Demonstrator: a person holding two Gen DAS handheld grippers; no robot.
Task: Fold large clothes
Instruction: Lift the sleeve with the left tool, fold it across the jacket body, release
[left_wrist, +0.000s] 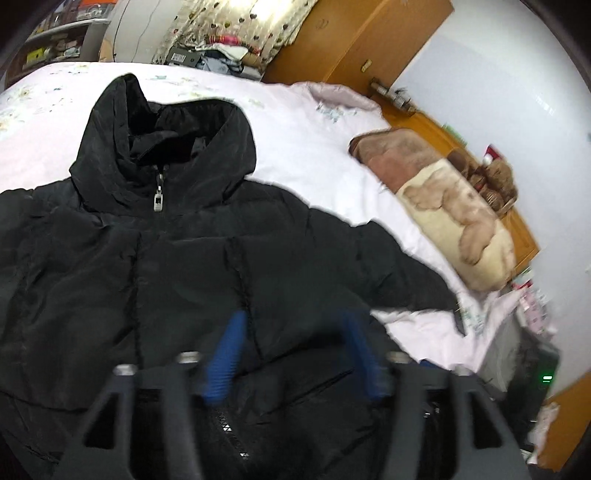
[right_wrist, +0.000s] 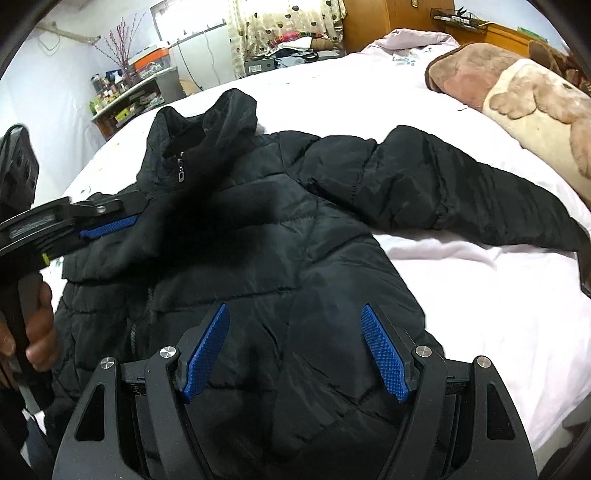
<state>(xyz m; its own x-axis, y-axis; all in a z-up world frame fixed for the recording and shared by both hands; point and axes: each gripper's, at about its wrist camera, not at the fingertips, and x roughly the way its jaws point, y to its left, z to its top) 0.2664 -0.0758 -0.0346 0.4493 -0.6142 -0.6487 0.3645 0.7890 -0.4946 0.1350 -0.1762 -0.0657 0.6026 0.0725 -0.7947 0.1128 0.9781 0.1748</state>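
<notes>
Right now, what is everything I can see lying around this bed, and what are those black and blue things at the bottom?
puffer jacket: one, black, spread face up on the bed, zipped, one sleeve stretched out to the side
zip pull: one, silver, at the jacket's collar
bed sheet: one, pale pink, under the jacket
plush blanket: one, brown and cream, folded at the bed's far corner
curtain: one, cream with dark hearts, behind the bed
shelf: one, cluttered with small items, by the wall
wardrobe: one, orange wood, beside the curtain
left hand-held gripper: one, black with blue pads, open over the jacket's front
right hand-held gripper: one, black with blue pads, open over the jacket's lower part
</notes>
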